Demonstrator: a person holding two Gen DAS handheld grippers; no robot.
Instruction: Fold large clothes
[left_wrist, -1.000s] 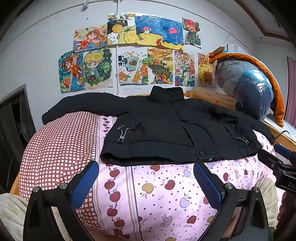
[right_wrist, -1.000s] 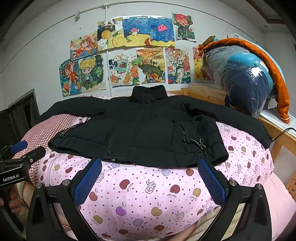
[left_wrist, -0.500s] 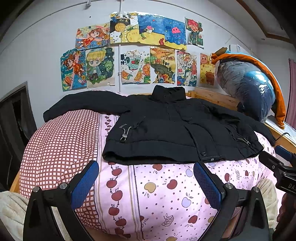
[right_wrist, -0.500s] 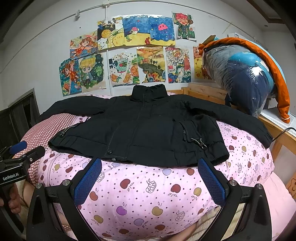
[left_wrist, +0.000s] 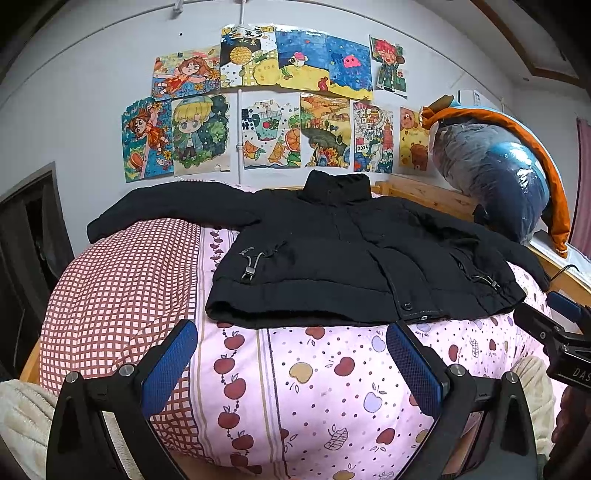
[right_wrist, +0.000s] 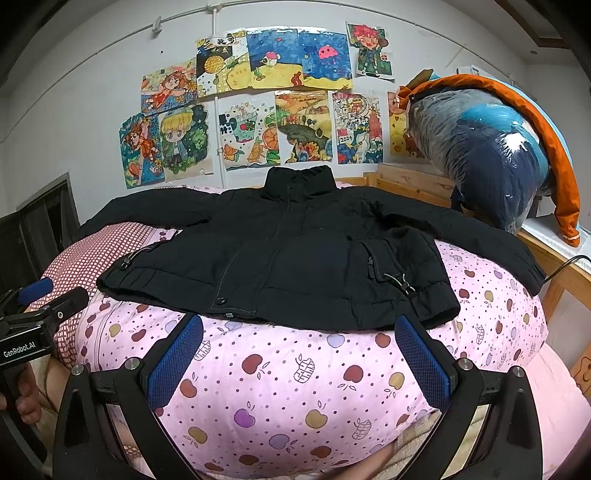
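A black padded jacket (left_wrist: 332, 258) lies spread flat, front up, on the bed, collar toward the wall and both sleeves stretched out sideways. It also shows in the right wrist view (right_wrist: 295, 254). My left gripper (left_wrist: 291, 339) is open and empty, just short of the jacket's hem near its left half. My right gripper (right_wrist: 299, 332) is open and empty, just short of the hem near its right half. Each gripper shows at the edge of the other's view.
The bed has a pink apple-print cover (left_wrist: 332, 387) and a red checked cover (left_wrist: 118, 295) on the left. A bagged bundle with an orange cloth (left_wrist: 498, 177) sits on the wooden frame at the right. Drawings (left_wrist: 277, 110) hang on the wall.
Both grippers have edged slightly toward the jacket's hem. Both stay open. The jacket has not moved.
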